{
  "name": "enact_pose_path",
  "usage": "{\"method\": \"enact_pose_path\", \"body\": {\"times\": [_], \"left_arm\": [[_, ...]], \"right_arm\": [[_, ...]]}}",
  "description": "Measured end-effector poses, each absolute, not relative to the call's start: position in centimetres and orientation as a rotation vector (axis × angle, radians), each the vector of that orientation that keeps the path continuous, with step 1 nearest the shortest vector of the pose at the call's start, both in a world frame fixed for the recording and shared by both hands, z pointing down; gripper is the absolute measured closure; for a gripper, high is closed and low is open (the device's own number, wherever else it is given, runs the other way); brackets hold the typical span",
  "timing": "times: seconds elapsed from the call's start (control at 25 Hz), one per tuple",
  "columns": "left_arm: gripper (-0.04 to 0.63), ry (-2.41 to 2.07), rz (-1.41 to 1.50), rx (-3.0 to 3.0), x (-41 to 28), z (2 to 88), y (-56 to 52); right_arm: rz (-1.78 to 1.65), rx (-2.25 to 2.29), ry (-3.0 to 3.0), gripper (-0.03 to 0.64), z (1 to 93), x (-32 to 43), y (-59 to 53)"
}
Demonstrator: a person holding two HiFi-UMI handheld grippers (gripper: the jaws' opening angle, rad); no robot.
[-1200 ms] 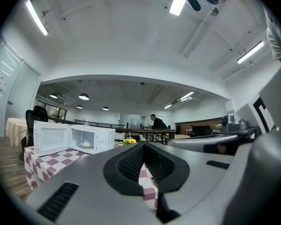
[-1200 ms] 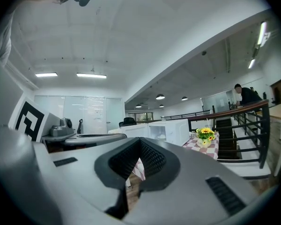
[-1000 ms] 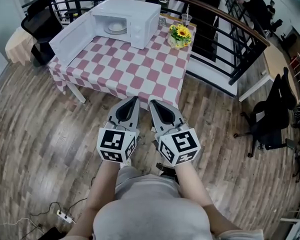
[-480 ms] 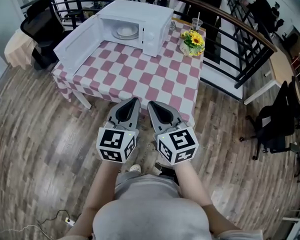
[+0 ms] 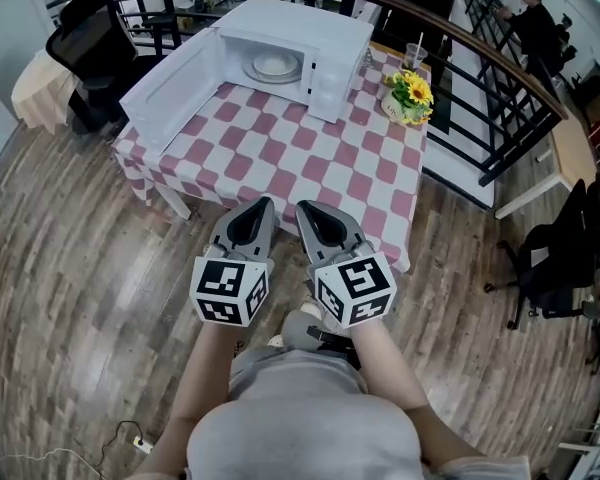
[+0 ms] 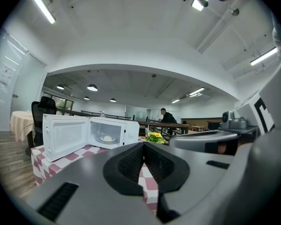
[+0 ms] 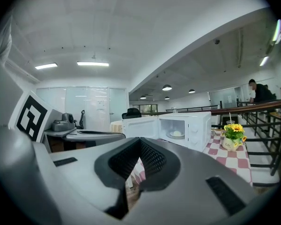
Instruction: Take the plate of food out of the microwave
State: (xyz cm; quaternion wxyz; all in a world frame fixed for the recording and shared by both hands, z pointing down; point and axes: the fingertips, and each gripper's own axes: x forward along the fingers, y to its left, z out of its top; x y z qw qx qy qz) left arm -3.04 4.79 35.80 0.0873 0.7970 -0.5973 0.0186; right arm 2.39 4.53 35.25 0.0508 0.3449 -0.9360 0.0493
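A white microwave [image 5: 315, 30] stands at the far end of a pink-and-white checked table [image 5: 290, 158], its door [image 5: 175, 80] swung open to the left. Inside sits a white plate of food [image 5: 275, 65], also seen in the left gripper view as the plate [image 6: 106, 138] and in the right gripper view as the plate [image 7: 176, 134]. My left gripper [image 5: 263, 204] and right gripper [image 5: 305, 208] are held side by side over the wooden floor, just short of the table's near edge. Both are shut and empty, and both point toward the microwave.
A pot of yellow flowers [image 5: 411, 94] and a cup with a straw [image 5: 415, 56] stand right of the microwave. A black railing [image 5: 500, 78] runs behind the table. Black office chairs [image 5: 555, 258] are at right and far left. A person [image 5: 535, 13] sits far back.
The table and microwave have drawn closer and shifted right in the head view as I walk toward them. Both grippers keep their shut, side-by-side pose.
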Motion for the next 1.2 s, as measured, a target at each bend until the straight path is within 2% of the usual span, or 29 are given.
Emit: {"method": "enact_pose_path", "body": {"times": [1.2], "left_arm": [[0.591,-1.715,0.103,2.368,-11.6,37.6,-10.9]], "right_arm": [[0.178,1.087,-2.808,0.592,37.9,-5.7,-10.9]]}}
